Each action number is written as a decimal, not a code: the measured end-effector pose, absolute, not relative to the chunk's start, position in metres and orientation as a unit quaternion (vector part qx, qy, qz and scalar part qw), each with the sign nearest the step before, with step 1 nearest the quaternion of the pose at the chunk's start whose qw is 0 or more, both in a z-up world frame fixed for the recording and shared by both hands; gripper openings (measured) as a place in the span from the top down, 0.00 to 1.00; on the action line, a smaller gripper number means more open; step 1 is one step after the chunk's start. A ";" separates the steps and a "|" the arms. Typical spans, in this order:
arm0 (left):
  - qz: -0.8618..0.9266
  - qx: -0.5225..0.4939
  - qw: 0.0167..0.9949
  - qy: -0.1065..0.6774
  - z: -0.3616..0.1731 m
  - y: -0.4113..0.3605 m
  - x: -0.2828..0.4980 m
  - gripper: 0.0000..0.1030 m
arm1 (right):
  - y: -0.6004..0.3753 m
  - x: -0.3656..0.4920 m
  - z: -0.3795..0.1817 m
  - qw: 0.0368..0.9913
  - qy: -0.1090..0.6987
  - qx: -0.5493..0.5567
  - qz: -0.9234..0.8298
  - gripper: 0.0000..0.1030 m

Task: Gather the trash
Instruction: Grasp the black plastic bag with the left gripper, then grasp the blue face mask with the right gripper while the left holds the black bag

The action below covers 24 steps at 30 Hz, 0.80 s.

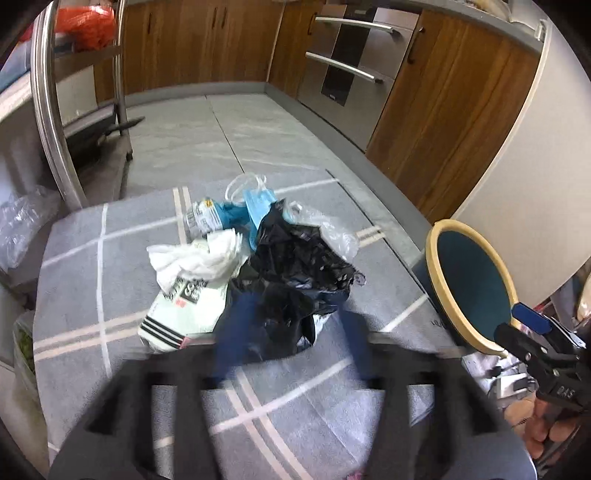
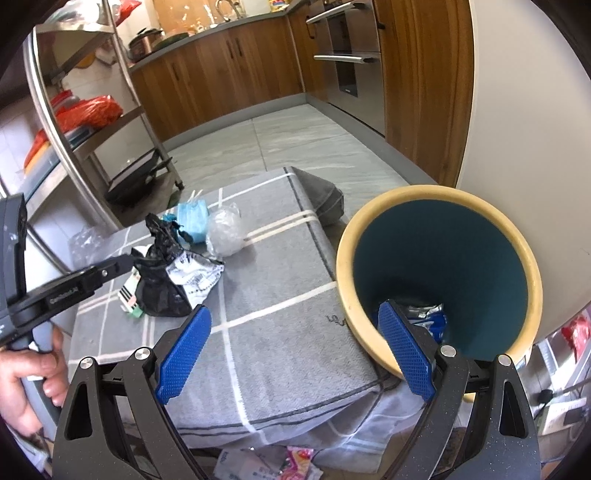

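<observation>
A trash pile lies on the grey checked cloth [image 1: 85, 266]: a crumpled black bag [image 1: 295, 258], white paper [image 1: 199, 258], a striped white packet [image 1: 181, 321], a blue face mask [image 1: 258, 206] and a clear plastic bag [image 1: 332, 229]. My left gripper [image 1: 299, 302] is blurred, its blue fingers apart, with the black bag's near end between them. From the right wrist, one left finger [image 2: 118, 264] touches the black bag [image 2: 159, 284]. My right gripper [image 2: 295, 352] is open and empty beside the yellow-rimmed teal bin [image 2: 439, 258], which holds a crumpled wrapper [image 2: 424, 317].
A steel shelf rack [image 1: 48, 110] stands left of the table, with a red bag [image 1: 85, 26] on it. Wooden cabinets and an oven [image 1: 351, 62] line the far wall. A person's hand [image 2: 29, 373] holds the left gripper's handle. Wrappers [image 2: 295, 458] lie below the table's front edge.
</observation>
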<state>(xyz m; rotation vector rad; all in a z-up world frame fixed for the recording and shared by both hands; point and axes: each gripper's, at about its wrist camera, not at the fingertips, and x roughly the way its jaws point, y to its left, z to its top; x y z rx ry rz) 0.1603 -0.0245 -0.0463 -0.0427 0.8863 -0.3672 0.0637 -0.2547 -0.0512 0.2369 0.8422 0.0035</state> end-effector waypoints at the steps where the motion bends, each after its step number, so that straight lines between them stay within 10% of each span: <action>1: -0.175 -0.012 0.891 0.418 -0.045 -0.029 0.160 0.32 | -0.256 0.064 -0.052 0.905 0.409 0.115 0.000 0.11; 9: -0.178 0.052 0.877 0.443 -0.066 -0.068 0.185 0.27 | -0.259 0.065 -0.055 0.903 0.413 0.122 -0.007 0.11; 15: -0.177 0.065 0.868 0.460 -0.081 -0.073 0.185 0.80 | -0.261 0.065 -0.056 0.903 0.412 0.126 -0.010 0.11; 24: -0.186 0.028 0.874 0.447 -0.042 -0.039 0.156 0.85 | -0.255 0.075 -0.057 0.900 0.413 0.136 0.004 0.11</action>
